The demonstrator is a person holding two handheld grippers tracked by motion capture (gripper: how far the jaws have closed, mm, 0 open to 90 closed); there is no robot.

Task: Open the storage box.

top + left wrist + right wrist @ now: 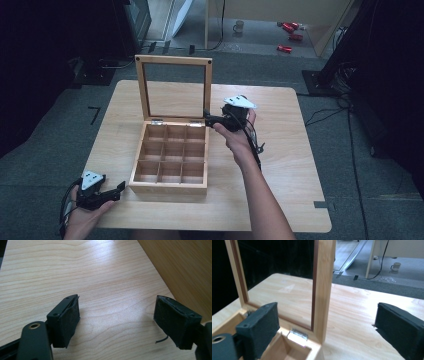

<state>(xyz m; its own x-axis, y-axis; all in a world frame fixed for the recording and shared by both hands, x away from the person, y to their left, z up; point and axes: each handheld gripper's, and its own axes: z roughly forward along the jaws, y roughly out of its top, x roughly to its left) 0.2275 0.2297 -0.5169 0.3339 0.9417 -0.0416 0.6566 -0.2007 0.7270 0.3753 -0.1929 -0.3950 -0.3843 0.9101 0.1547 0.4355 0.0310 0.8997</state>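
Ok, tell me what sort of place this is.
Probably a lab or workshop: a light table on grey carpet, loose cables and dark equipment stands around it, a mug on the floor.

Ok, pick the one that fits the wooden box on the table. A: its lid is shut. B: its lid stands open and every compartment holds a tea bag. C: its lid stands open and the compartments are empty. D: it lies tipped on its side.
C: the lid stands upright on its hinges behind the wooden box, and the high view shows bare wood in each compartment.
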